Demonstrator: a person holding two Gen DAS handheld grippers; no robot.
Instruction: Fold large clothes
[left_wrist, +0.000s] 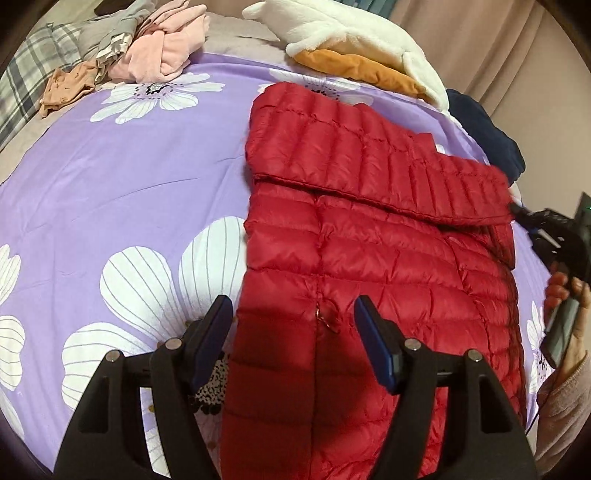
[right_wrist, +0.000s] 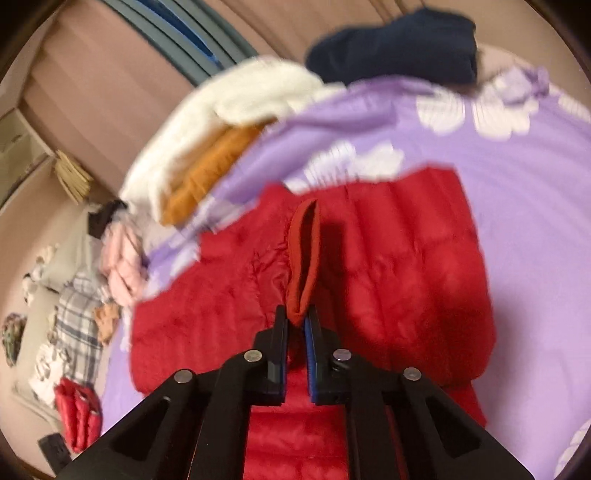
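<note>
Red and quilted, the puffer jacket (left_wrist: 369, 258) lies flat on the bed's purple flowered sheet (left_wrist: 129, 177), one sleeve folded across its chest. The left gripper (left_wrist: 291, 325) hovers above the zip near the hem, its fingers spread apart with nothing between them. The right gripper (right_wrist: 295, 317) has its fingers pinched tight on the sleeve cuff (right_wrist: 303, 254), at the jacket's edge
</note>
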